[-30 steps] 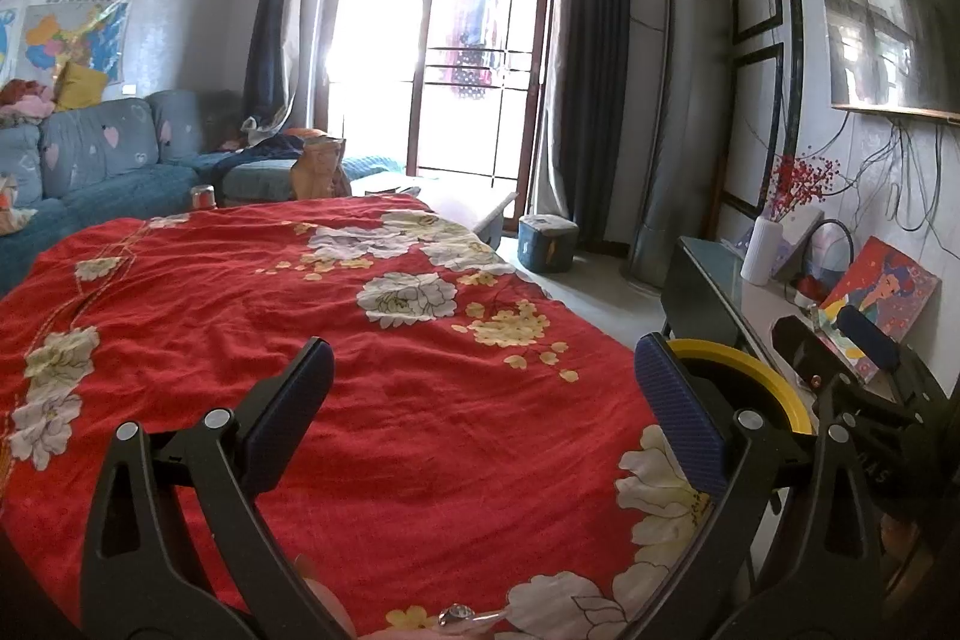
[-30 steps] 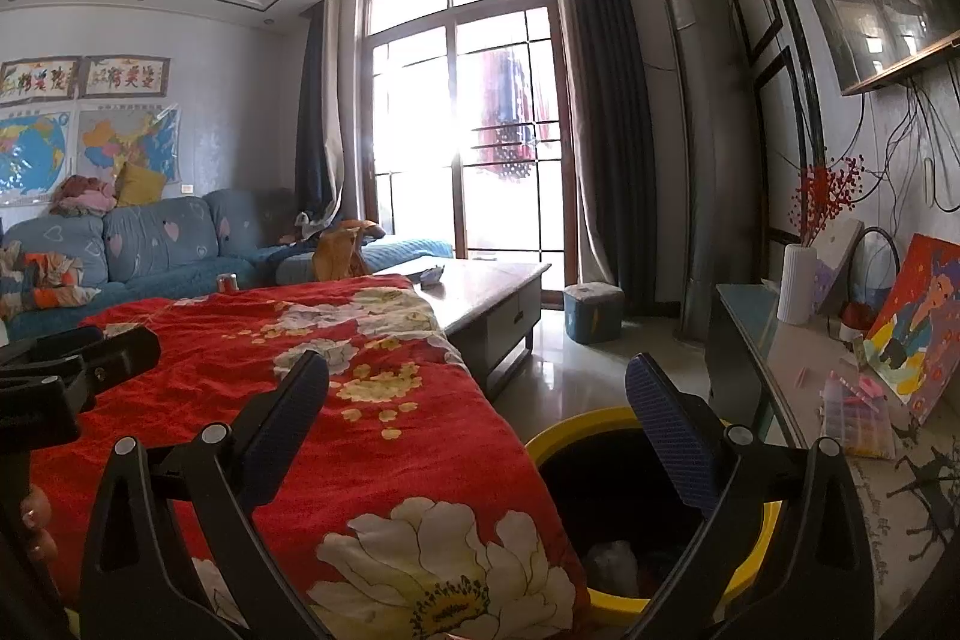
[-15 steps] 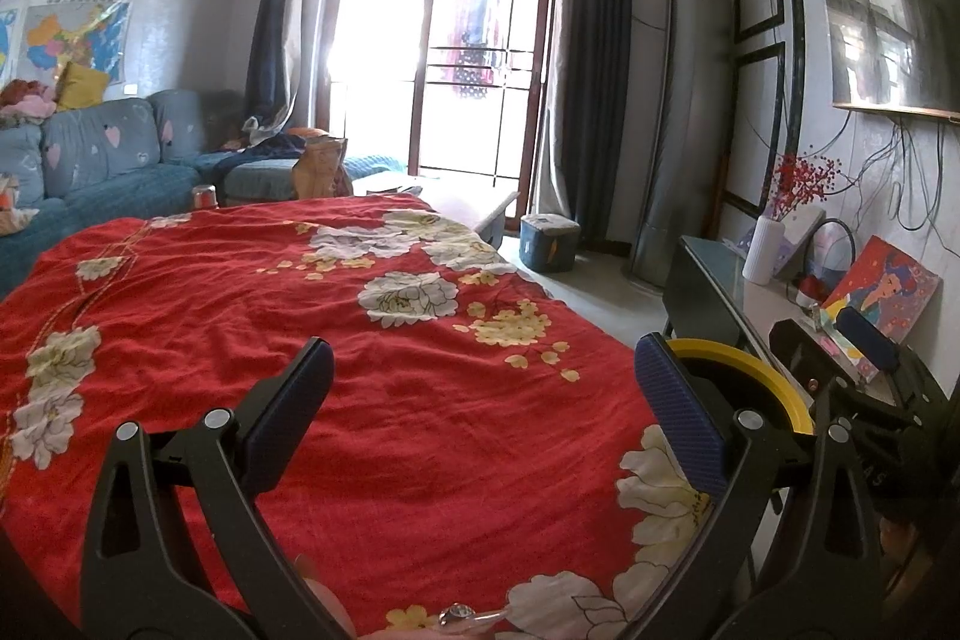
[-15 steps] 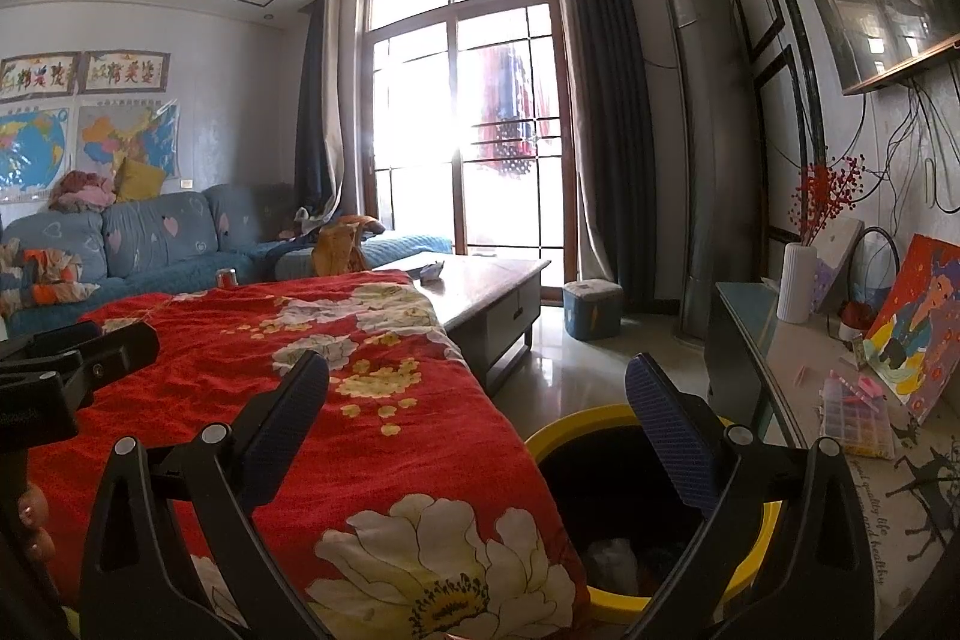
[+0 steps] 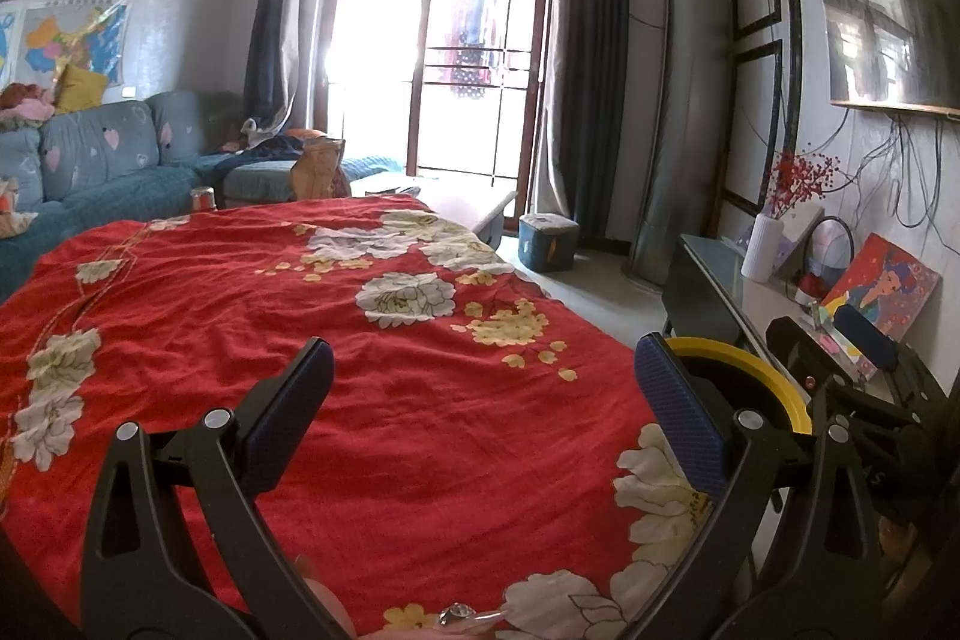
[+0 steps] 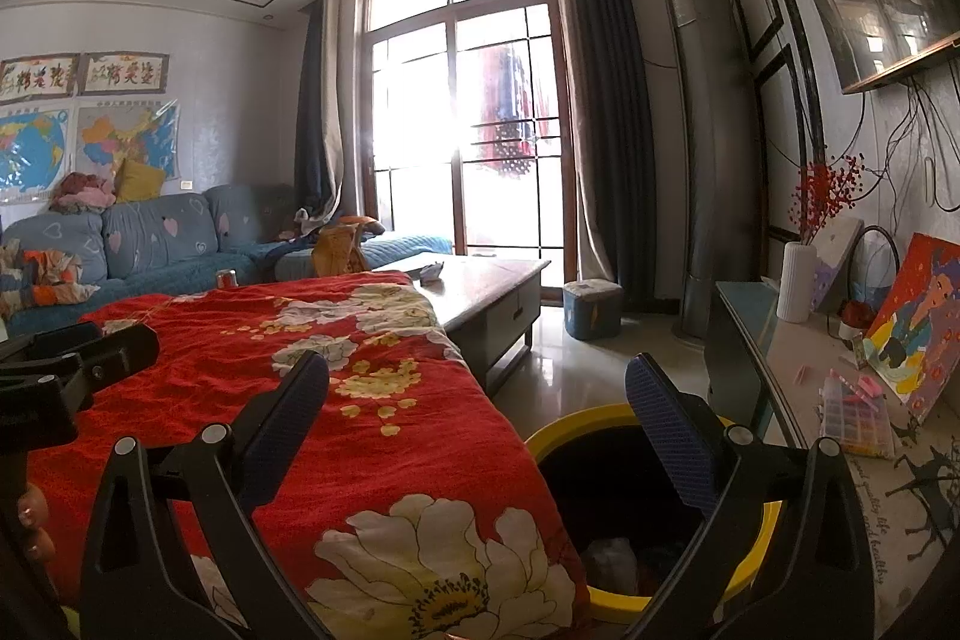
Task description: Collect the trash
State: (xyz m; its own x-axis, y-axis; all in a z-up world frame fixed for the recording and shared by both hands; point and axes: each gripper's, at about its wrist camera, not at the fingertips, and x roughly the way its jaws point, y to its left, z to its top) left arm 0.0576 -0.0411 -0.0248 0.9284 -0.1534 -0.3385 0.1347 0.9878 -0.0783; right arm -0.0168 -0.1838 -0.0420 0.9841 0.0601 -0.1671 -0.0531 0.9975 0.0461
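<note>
A yellow-rimmed trash bin [image 6: 570, 436] stands on the floor beside a table under a red flowered cloth [image 6: 372, 400]; pale crumpled trash [image 6: 609, 556] lies inside it. My right gripper [image 6: 477, 394] hangs open over the cloth's edge and the bin, holding nothing. My left gripper [image 5: 483, 376] is open above the red cloth [image 5: 300, 316], also with nothing in it. The bin's yellow rim [image 5: 750, 370] shows behind its right finger. The right gripper's body [image 5: 852, 358] appears at the right of the left wrist view. A small can [image 6: 226, 278] stands at the cloth's far edge.
A wooden coffee table [image 6: 486, 292] with a small wrapper [image 6: 432, 270] stands beyond the cloth. A blue sofa [image 6: 150, 244] lines the left wall. A side cabinet [image 6: 804, 358] on the right carries a white vase [image 6: 795, 282], a painting and a plastic box. A blue stool [image 6: 591, 310] sits near the window.
The right wrist view has shifted slightly; the left gripper's body sits a little lower at its left edge. Both grippers stay open and hold nothing.
</note>
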